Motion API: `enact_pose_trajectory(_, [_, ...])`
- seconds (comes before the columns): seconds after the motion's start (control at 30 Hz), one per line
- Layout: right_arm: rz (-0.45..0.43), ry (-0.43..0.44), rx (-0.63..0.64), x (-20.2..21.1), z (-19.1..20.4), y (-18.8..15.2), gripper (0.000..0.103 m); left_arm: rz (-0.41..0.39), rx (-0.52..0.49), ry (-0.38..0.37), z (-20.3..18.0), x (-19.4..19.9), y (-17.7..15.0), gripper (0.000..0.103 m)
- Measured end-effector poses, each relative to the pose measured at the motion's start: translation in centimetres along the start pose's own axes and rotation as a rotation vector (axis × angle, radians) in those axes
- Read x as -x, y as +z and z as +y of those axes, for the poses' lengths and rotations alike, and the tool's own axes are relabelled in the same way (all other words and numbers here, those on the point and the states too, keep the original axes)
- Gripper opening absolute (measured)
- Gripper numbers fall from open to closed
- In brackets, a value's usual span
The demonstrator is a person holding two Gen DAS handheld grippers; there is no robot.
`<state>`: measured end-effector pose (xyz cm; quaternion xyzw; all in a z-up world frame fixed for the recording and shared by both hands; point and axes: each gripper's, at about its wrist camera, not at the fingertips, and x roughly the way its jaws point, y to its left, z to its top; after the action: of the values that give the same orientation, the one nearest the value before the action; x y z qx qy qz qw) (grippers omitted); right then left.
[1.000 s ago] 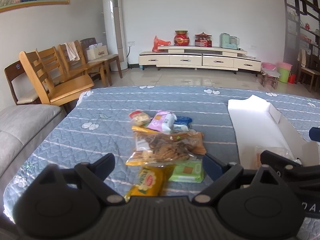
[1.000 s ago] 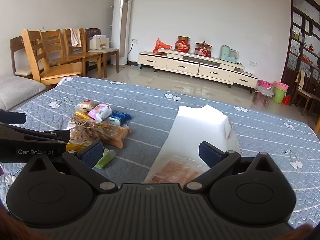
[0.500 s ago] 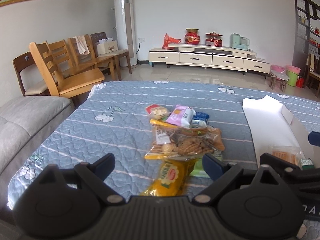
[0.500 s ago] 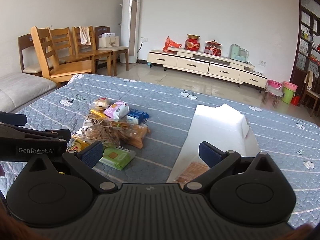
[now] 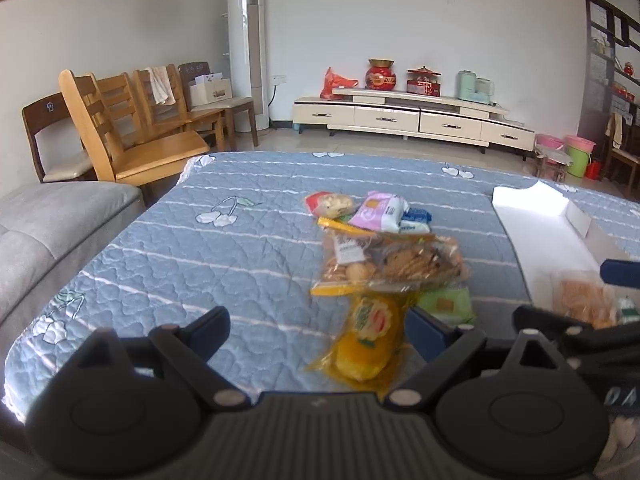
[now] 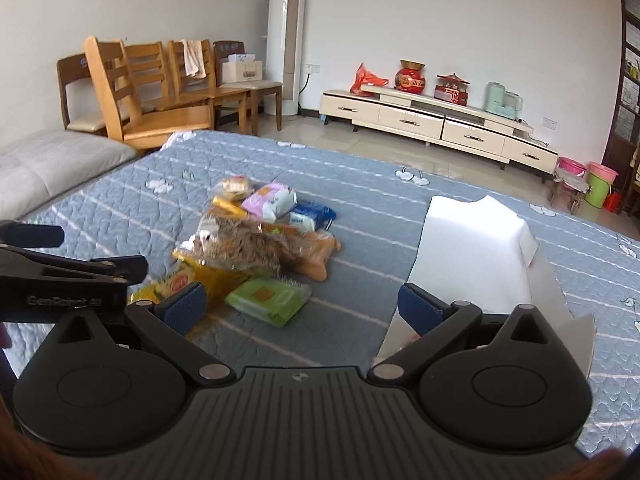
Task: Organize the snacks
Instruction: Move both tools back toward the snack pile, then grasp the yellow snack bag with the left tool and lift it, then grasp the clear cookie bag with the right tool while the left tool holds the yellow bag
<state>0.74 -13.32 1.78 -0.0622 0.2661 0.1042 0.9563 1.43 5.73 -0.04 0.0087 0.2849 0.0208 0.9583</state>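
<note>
Since a second ago both grippers have come forward and lower toward the snack pile, which now looks larger in both wrist views, and the yellow pack has come in between the left gripper's fingers.

From the left: the left gripper hangs over the blue quilted bed with jaws wide, gripping nothing; the yellow pack lies on the quilt just inside its right finger, not pinched. In the right wrist view its side reads "GenRobot AI", blurred. The pile sits mid-bed: a clear biscuit bag on top, a pink-and-white pack and a blue pack behind it, a green pack at the near edge. The labels on the snacks are too blurred to read. To the right, well apart from the pile, lies the white box, open, with an orange-brown snack bag at its near end. The right gripper is also wide and empty, between the pile and the box.
</note>
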Motion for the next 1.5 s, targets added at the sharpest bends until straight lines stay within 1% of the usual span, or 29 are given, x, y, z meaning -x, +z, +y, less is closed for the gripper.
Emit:
enact_pose_trajectory(0.17, [0.027,0.007,-0.018,-0.6,-0.7,-0.9,0.103,0.022,0.002,-0.010,1.5,-1.3,-1.7,0.096])
enact_pose_trajectory(0.27, [0.035,0.003,-0.045,-0.8,-1.4,-1.1,0.103,0.031,0.000,-0.062,1.5,-2.1,-1.8,0.096])
enact_pose_trajectory(0.47, [0.043,-0.010,-0.085,-1.3,-2.7,-1.4,0.103,0.047,-0.170,-0.093,-2.4,-5.0,-1.3,0.096])
enact_pose_trajectory(0.5, [0.043,-0.013,-0.092,-1.4,-2.8,-1.5,0.103,0.051,-0.191,-0.089,-3.0,-5.6,-1.2,0.094])
enact_pose_trajectory(0.53, [0.044,-0.017,-0.099,-1.4,-3.0,-1.5,0.103,0.059,-0.208,-0.085,-3.5,-6.2,-1.1,0.086])
enact_pose_trajectory(0.57, [0.044,-0.019,-0.106,-1.5,-3.2,-1.5,0.103,0.067,-0.212,-0.084,-3.9,-6.8,-1.0,0.083])
enact_pose_trajectory(0.6, [0.043,-0.021,-0.110,-1.5,-3.3,-1.4,0.103,0.075,-0.205,-0.086,-4.0,-7.3,-0.9,0.075])
enact_pose_trajectory(0.63, [0.042,-0.024,-0.111,-1.5,-3.3,-1.4,0.103,0.082,-0.188,-0.091,-3.9,-7.8,-0.9,0.062])
enact_pose_trajectory(0.67, [0.041,-0.027,-0.111,-1.5,-3.4,-1.4,0.103,0.092,-0.167,-0.097,-3.6,-8.2,-0.8,0.054])
enact_pose_trajectory(0.7, [0.039,-0.027,-0.111,-1.5,-3.4,-1.3,0.103,0.104,-0.146,-0.112,-3.3,-8.5,-0.7,0.042])
enact_pose_trajectory(0.73, [0.038,-0.028,-0.110,-1.5,-3.3,-1.3,0.103,0.102,-0.130,-0.118,-3.1,-8.4,-0.7,0.039])
enact_pose_trajectory(0.83, [0.038,-0.023,-0.103,-1.8,-3.0,-0.9,0.103,0.094,-0.132,-0.121,-2.5,-7.4,-0.9,0.037])
enact_pose_trajectory(0.97, [0.036,0.014,-0.088,-2.4,-1.9,0.1,0.103,0.099,-0.110,-0.130,-0.8,-5.3,-1.9,0.037])
enact_pose_trajectory(1.1, [0.034,0.068,-0.091,-3.4,-0.4,1.6,0.103,0.082,-0.118,-0.076,0.6,-3.4,-2.9,0.037])
enact_pose_trajectory(1.17, [0.043,0.089,-0.103,-4.4,0.5,2.7,0.103,0.076,-0.090,-0.062,1.5,-2.9,-2.8,0.037])
enact_pose_trajectory(1.2, [0.050,0.095,-0.115,-5.1,1.0,3.3,0.103,0.072,-0.072,-0.059,2.0,-2.8,-2.6,0.037])
enact_pose_trajectory(1.27, [0.063,0.078,-0.122,-6.7,2.1,4.4,0.103,0.060,-0.054,-0.047,2.6,-2.7,-2.1,0.037])
enact_pose_trajectory(1.33, [0.090,0.040,-0.109,-8.8,3.3,5.3,0.103,0.046,-0.044,-0.043,3.0,-2.5,-1.9,0.037])
enact_pose_trajectory(1.4, [0.141,0.005,-0.091,-11.1,4.2,5.6,0.103,0.036,-0.034,-0.045,3.4,-2.4,-1.7,0.037])
enact_pose_trajectory(1.5, [0.230,-0.002,-0.111,-14.1,4.2,5.0,0.103,0.034,-0.018,-0.040,3.9,-2.6,-1.7,0.037])
